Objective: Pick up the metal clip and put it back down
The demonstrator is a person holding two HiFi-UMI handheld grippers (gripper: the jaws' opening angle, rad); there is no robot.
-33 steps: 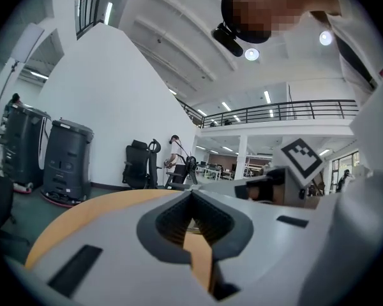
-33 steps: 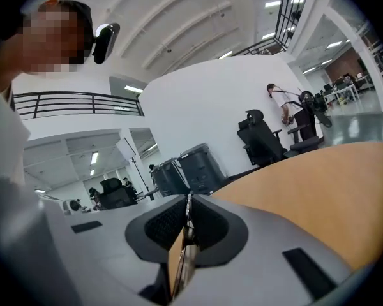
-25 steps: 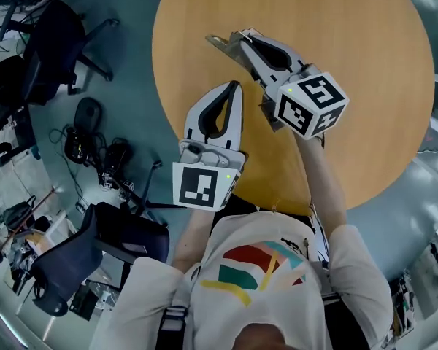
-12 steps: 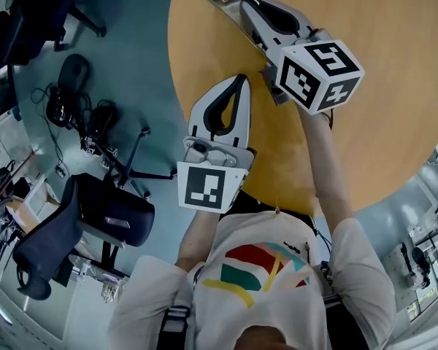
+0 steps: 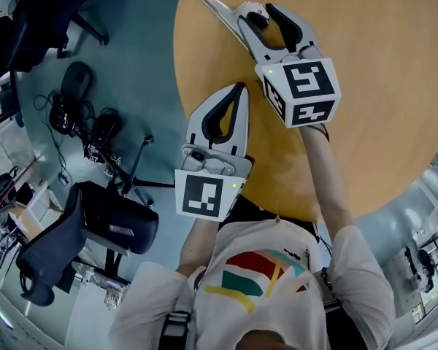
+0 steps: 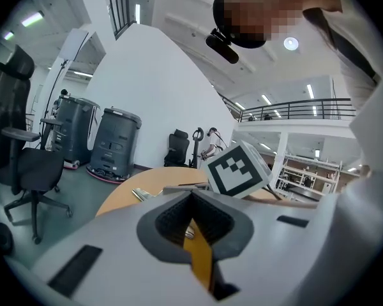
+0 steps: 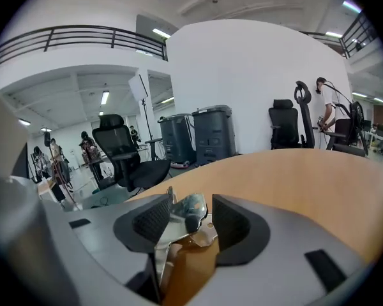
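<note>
The metal clip (image 5: 220,8) lies at the far left edge of the round wooden table (image 5: 379,86), its silver end sticking out past my right gripper (image 5: 257,17). That gripper's jaws are opening. In the right gripper view the clip (image 7: 179,225) stands between the pads, leaning on the left pad (image 7: 150,218) with a gap to the right one. My left gripper (image 5: 237,87) hovers over the table's near left edge, shut and empty. The left gripper view shows its jaws (image 6: 193,196) closed, with the clip (image 6: 138,194) and the right gripper's marker cube (image 6: 237,169) beyond them.
The table edge runs just left of both grippers, with blue-grey floor below. Office chairs (image 5: 95,232) and a tangle of cables (image 5: 87,126) sit on the floor at left. Bare wood stretches to the right of the grippers.
My right gripper's jaws have spread apart around the clip, which they held tightly before. The left gripper has barely moved.
</note>
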